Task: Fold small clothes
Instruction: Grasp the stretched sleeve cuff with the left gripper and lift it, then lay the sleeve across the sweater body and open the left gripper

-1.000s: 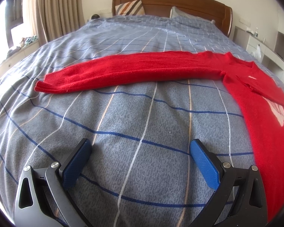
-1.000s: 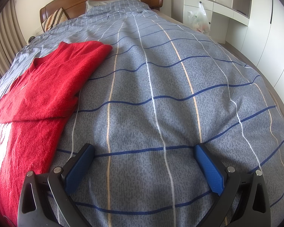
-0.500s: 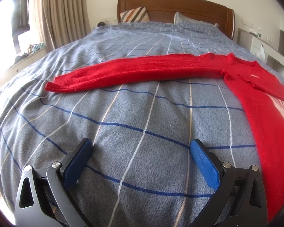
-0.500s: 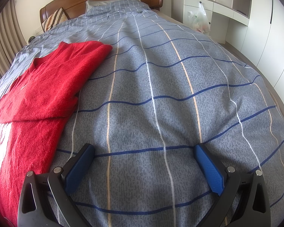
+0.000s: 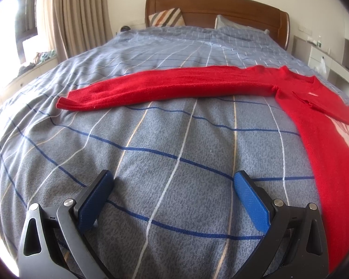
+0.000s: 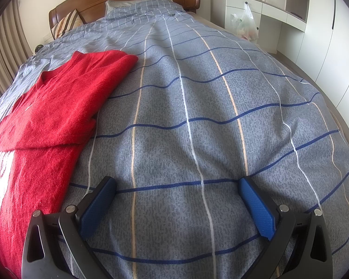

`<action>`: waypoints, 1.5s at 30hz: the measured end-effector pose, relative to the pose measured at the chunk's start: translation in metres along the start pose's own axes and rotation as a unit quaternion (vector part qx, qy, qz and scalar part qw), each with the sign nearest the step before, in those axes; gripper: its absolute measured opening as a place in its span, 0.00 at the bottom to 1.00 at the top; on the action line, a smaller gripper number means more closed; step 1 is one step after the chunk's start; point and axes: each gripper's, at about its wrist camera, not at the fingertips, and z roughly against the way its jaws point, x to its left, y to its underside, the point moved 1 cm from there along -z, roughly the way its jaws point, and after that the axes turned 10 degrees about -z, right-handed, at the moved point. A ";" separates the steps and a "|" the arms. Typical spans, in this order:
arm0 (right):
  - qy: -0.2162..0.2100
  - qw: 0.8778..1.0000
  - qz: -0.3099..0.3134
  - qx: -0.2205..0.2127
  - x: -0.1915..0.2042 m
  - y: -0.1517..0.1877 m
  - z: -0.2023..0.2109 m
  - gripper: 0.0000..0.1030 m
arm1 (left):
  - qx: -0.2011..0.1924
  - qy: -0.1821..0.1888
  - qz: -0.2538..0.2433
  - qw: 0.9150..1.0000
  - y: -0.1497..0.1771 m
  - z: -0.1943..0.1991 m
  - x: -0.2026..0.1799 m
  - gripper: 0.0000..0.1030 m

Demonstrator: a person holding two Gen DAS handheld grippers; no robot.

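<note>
Left claw (image 5: 173, 181) and right claw (image 6: 176, 187) — both spread wide, empty.

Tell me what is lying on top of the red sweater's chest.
One sleeve is folded across the red sweater, covering its chest. White lettering shows below the fold; whatever print continues under the sleeve is hidden.

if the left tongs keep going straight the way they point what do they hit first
Probably the blue-grey checked bedspread first, since the open left tongs sit low over it. Farther along that line lies the outstretched sleeve of the red knitted sweater. Depth is hard to judge.
</note>
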 end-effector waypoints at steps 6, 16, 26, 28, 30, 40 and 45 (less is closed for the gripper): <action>0.000 1.000 0.000 0.000 0.000 0.000 0.000 1.00 | 0.065 0.076 0.011 0.995 -0.021 0.006 0.019 1.00; 0.001 1.000 0.000 0.000 0.000 0.000 -0.001 1.00 | 0.117 0.064 0.314 0.940 -0.056 -0.069 0.200 0.97; 0.002 1.000 0.000 0.000 0.001 0.001 0.001 1.00 | 0.115 0.071 0.231 0.963 -0.098 -0.080 0.160 0.03; -0.001 1.000 0.000 0.004 0.000 0.000 0.001 1.00 | 0.087 0.073 0.218 0.969 -0.118 -0.063 0.153 0.03; -0.016 1.000 0.007 0.011 -0.001 -0.002 0.001 1.00 | 0.057 0.085 0.185 0.977 -0.148 -0.041 0.138 0.03; -0.015 1.000 -0.010 -0.025 -0.028 0.034 0.060 1.00 | -0.064 0.239 -0.017 0.969 -0.303 0.051 -0.060 0.03; -0.008 0.999 0.009 -0.047 -0.027 0.051 0.056 1.00 | -0.056 0.299 -0.068 0.950 -0.306 0.048 -0.175 0.03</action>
